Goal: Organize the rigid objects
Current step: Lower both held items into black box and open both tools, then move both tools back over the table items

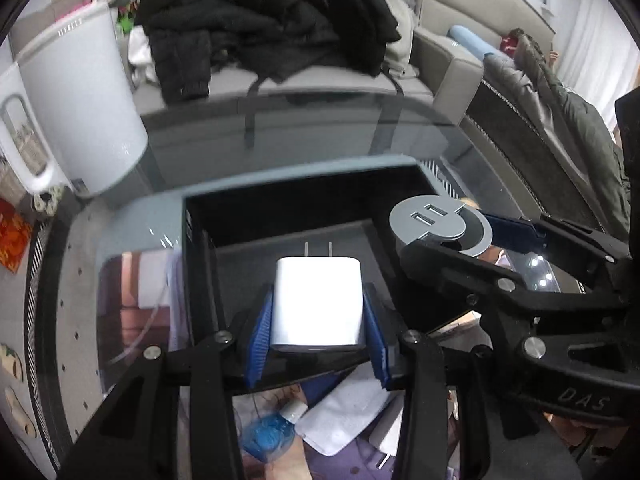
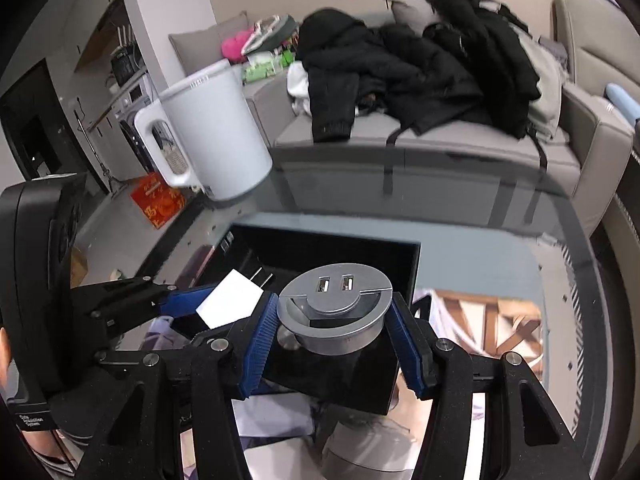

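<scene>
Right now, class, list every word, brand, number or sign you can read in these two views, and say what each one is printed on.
"DAS": raised letters on the black body of the right tongs, seen in the left wrist view.
Small white label on the black body of the left tongs, right wrist view: too small to read.
Gold characters on the red box on the floor: blurred.
Sticker at the white kettle base: illegible.

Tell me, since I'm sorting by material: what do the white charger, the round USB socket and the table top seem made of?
White charger: glossy plastic, apparently, with bare metal prongs. Round USB socket: matte silver, brushed metal or painted plastic; unclear. Table top: likely glass; it reflects, and floor clutter shows through it.
</scene>
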Demonstrator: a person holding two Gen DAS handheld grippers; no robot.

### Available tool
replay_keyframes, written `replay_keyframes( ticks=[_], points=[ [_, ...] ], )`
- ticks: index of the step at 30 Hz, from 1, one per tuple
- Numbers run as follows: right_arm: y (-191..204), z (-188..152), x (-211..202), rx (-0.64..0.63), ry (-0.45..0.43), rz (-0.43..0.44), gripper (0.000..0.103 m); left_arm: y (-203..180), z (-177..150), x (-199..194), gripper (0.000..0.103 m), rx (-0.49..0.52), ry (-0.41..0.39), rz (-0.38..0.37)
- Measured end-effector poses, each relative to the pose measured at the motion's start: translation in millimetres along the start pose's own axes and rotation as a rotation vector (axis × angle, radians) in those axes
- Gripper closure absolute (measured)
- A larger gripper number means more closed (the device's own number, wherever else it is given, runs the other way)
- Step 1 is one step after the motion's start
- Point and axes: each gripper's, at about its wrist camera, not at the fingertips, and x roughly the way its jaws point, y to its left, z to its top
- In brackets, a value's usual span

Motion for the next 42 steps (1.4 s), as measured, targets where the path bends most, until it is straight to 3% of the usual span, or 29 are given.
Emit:
replay_keyframes(
  ticks=[4, 15, 17, 19, 27, 33, 36, 42],
  points=[
    [-4.9, -5.2, 8.8, 0.037, 0.056, 0.012, 0.047, 0.3, -1.8, 7.1, 0.062, -0.009, 0.03, 0.012],
    [-4.2, -6.7, 16.5, 0.063, 0.092, 0.03, 0.047, 6.3, 0.8, 8.2, 0.062, -0.02, 0.035, 0.003],
    [-4.1, -6.7, 16.3, 0.062, 0.089, 0.031, 0.047, 6.9, 1.0, 7.7, 0.056, -0.02, 0.031, 0.011],
    [-4.7, -5.8, 15.6, 0.065, 0.091, 0.032, 0.047, 7.3, 1.2, 6.4, 0.041, -0.021, 0.02, 0.017],
    [-6.7, -5.3, 8.7, 0.079, 0.06, 0.037, 0.046, 11.2, 1.9, -1.3, 0.041, -0.031, -0.018, 0.019],
    [-11.2, -3.3, -10.1, 0.089, -0.005, 0.024, 0.046, 17.4, 2.8, -25.3, 0.04, -0.06, -0.117, 0.041],
    [-9.1, -2.5, -24.1, 0.077, -0.064, 0.005, 0.046, 18.3, 2.1, -49.0, 0.039, -0.064, -0.22, 0.047],
    [-2.5, -3.3, -69.3, 0.052, -0.224, -0.001, 0.046, 19.7, -6.9, -92.1, 0.027, -0.06, -0.395, 0.054]
  ],
)
